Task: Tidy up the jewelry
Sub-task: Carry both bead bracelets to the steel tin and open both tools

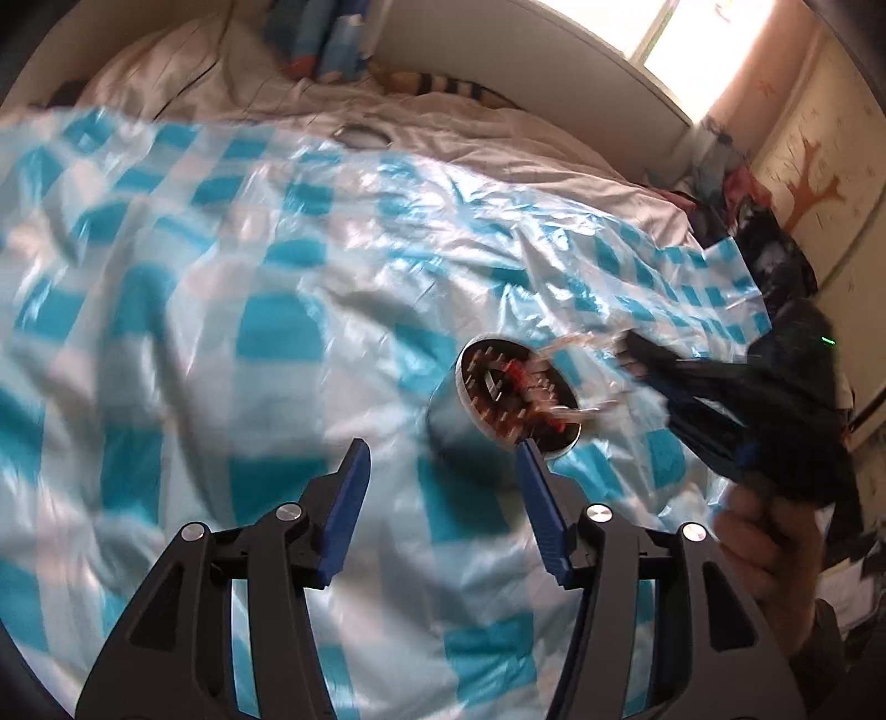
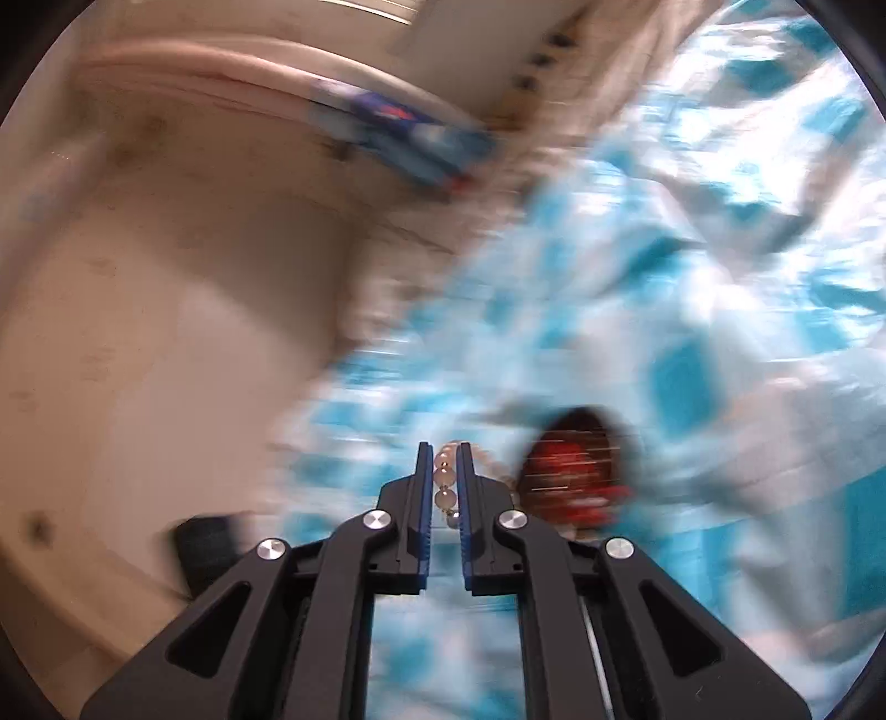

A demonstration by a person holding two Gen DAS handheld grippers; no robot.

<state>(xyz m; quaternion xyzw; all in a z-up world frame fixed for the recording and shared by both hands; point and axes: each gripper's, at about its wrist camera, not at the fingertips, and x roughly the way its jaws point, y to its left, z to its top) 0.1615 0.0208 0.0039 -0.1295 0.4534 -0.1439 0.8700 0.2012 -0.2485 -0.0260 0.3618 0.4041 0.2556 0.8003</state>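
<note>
A round tin (image 1: 515, 393) with a pale rim and dark inside holds red and brown jewelry. It lies tilted on the checked sheet. My left gripper (image 1: 443, 446) is open just in front of it, with nothing between its fingers and the right fingertip close to the tin's rim. In the right wrist view my right gripper (image 2: 443, 450) is shut on a strand of pale round beads (image 2: 446, 498), left of the blurred tin (image 2: 570, 471). From the left wrist view the right gripper (image 1: 642, 357) is a dark blur right of the tin, and a blurred strand (image 1: 576, 343) runs from it over the tin.
A blue-and-white checked plastic sheet (image 1: 232, 288) covers the bed, with white bedding (image 1: 470, 138) and a curved headboard (image 1: 526, 50) behind. A small round object (image 1: 360, 135) lies at the sheet's far edge. Dark clutter (image 1: 775, 260) sits at the right, and a hand (image 1: 764, 531) holds the right gripper.
</note>
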